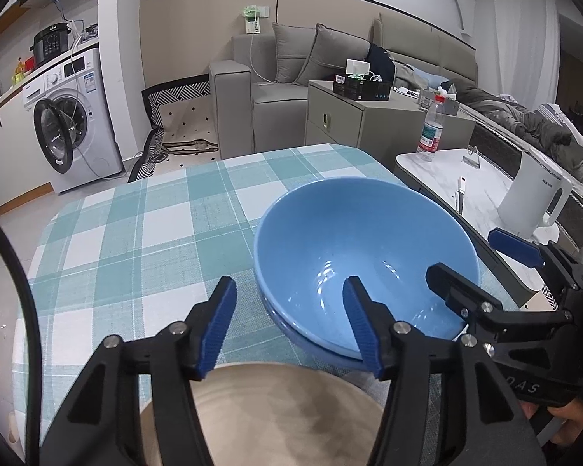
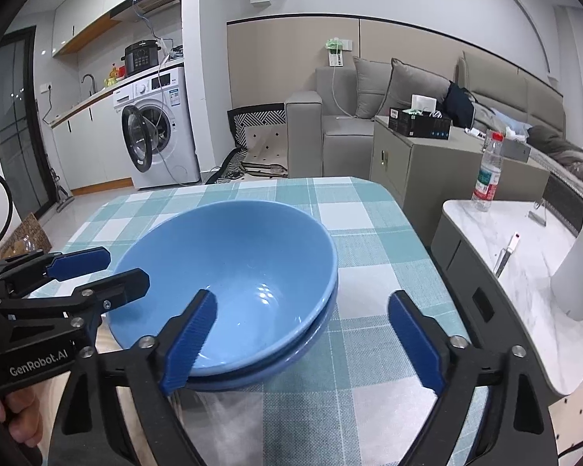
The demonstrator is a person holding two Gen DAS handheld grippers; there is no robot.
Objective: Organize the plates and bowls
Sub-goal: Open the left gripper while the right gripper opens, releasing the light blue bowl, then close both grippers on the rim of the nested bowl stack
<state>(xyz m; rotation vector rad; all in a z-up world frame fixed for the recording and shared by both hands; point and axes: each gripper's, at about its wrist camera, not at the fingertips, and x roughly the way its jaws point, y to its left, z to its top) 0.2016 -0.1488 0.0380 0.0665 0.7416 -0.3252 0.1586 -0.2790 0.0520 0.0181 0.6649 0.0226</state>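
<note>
While both claws stand released, left gripper [image 1: 289,324] and right gripper [image 2: 303,334] straddling its near rim, blue bowl [image 1: 353,248] nested atop another, mouth tipped upward, checked tablecloth [image 1: 155,225] beneath.

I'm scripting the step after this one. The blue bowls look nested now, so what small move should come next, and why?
Probably back both grippers away from the blue bowls. The left gripper and right gripper stand open astride the rim without pressing it, and the top bowl sits nested in the lower one on the checked tablecloth.

Black hand-held gripper [image 1: 289,322], ribbed blue pads, silver screws, white "GenRobot.AI" lettering
</note>
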